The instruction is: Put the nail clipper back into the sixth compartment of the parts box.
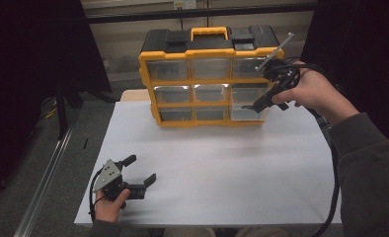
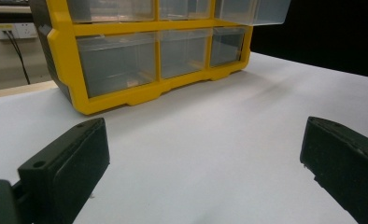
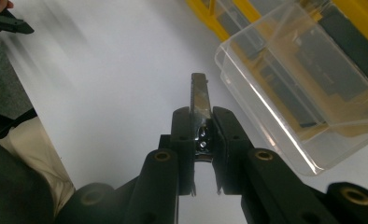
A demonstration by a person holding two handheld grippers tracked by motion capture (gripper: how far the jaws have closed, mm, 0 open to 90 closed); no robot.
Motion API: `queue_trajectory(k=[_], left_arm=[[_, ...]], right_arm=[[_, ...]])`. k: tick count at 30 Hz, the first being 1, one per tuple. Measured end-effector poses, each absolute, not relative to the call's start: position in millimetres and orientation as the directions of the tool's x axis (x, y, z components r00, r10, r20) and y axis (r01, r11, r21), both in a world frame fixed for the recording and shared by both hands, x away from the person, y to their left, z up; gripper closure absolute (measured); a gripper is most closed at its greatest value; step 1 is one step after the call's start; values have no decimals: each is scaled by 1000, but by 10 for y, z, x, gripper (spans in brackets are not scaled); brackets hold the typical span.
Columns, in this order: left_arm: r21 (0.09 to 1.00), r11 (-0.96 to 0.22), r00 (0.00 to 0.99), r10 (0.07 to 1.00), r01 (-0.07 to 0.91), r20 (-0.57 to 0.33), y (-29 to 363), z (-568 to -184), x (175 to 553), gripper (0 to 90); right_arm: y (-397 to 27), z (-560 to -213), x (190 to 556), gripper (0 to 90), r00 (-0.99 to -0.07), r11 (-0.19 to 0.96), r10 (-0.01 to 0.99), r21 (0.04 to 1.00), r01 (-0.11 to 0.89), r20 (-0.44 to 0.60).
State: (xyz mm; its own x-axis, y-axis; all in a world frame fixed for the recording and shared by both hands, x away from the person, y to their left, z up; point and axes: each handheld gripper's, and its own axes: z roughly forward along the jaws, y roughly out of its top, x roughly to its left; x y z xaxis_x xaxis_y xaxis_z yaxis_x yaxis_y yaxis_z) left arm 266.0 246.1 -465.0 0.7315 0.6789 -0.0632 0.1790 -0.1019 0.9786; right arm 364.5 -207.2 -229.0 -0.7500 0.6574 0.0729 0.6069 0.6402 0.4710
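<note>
**A:** Start at the left. What have you got?

**B:** My left gripper [image 1: 142,170] sits low near the front left corner of the white table [image 1: 222,168], resting in the hand. Its jaws stand wide apart with nothing between them, only bare tabletop. In the left gripper view they point toward the yellow organizer [image 2: 140,93].

**A:** And in the middle?

**B:** The organizer [image 1: 210,79] stands upright at the far edge of the table, black top, yellow carry handle, three rows of clear drawers. The bottom right drawer [image 1: 247,113] is pulled out toward me.

**A:** The right side?

**B:** My right gripper [image 1: 254,105] is up in front of the organizer's right column, tips just over that pulled-out drawer. In the right gripper view the jaws are clamped on a thin flat metal piece [image 3: 198,100], standing on edge between the pads and sticking out past them. I can't tell exactly what the piece is.

**A:** Where is it against the drawer?

**B:** Beside the clear drawer [image 3: 289,88], over the table, not inside it.
</note>
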Motion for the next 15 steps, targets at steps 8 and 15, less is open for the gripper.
queue_trajectory(k=[8,15], left_arm=[[979,-99,734,676,181,-67,2457,-4651,2659,14],[978,-102,734,676,184,-68,2460,-4652,2658,14]], right_arm=[[-2116,-2261,3685,803,-745,640,664,468,609,63],[-2126,-2257,3718,803,-739,637,672,466,614,54]])
